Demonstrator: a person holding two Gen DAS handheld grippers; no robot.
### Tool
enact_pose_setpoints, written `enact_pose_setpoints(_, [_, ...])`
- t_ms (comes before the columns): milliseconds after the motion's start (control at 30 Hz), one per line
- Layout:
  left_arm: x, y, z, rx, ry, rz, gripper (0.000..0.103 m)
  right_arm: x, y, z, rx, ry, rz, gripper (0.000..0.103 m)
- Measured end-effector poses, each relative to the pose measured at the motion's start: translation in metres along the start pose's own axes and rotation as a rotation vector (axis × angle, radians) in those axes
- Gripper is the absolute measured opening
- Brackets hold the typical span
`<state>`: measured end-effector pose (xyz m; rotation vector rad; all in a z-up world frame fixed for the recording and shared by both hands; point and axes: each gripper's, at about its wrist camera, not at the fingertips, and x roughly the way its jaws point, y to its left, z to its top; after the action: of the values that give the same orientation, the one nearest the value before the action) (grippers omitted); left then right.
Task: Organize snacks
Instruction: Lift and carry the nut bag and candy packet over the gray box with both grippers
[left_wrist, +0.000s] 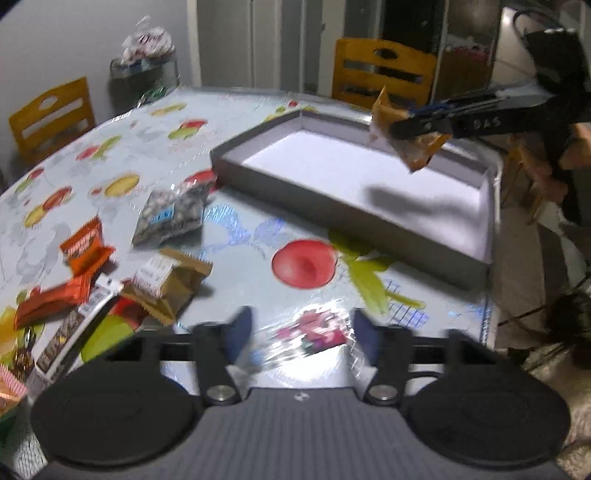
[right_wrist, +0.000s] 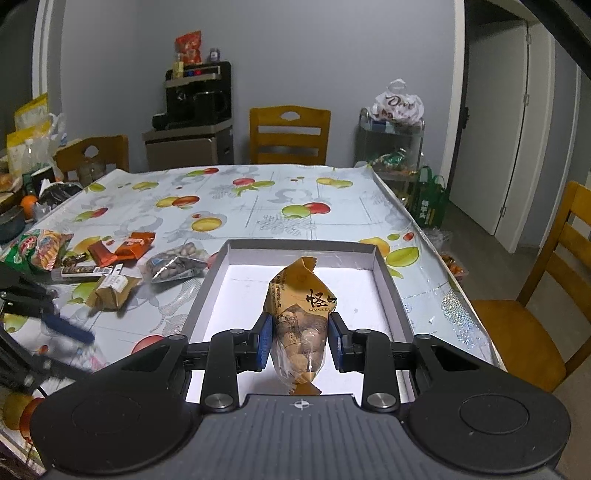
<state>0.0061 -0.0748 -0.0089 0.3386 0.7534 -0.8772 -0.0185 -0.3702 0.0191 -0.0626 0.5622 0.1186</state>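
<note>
Right wrist view shows the right gripper (right_wrist: 300, 341) clenched on a tan nut packet (right_wrist: 299, 325), held above the empty grey tray (right_wrist: 391, 280). This looks like the placing step (release is not yet done). The left gripper (left_wrist: 299, 334) stands released over a pink packet (left_wrist: 314, 332), probably next.

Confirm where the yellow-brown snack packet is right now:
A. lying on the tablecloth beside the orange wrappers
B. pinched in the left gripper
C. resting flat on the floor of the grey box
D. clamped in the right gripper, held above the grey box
D: the right gripper has its blue pads pressed on the yellow-brown snack packet, and the left wrist view shows it hanging clear above the white floor of the grey box.
</note>
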Motion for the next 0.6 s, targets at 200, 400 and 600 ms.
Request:
enact_pose_setpoints(200, [0.004, 0.005, 0.001, 0.053, 0.012, -0.018, 0.083, -0.004, 0.0, 0.0, 0.0, 0.0, 0.001, 0.033])
enact_pose_setpoints(400, [0.02, 0.028, -0.005, 0.011, 0.046, -0.016, 0.083, -0.006, -0.001, -0.001, 0.003, 0.004, 0.006, 0.033])
enact_pose_setpoints(600, [0.012, 0.029, -0.014, -0.023, 0.026, -0.023, 0.067, -0.006, -0.001, -0.002, 0.006, 0.01, 0.006, 0.033])
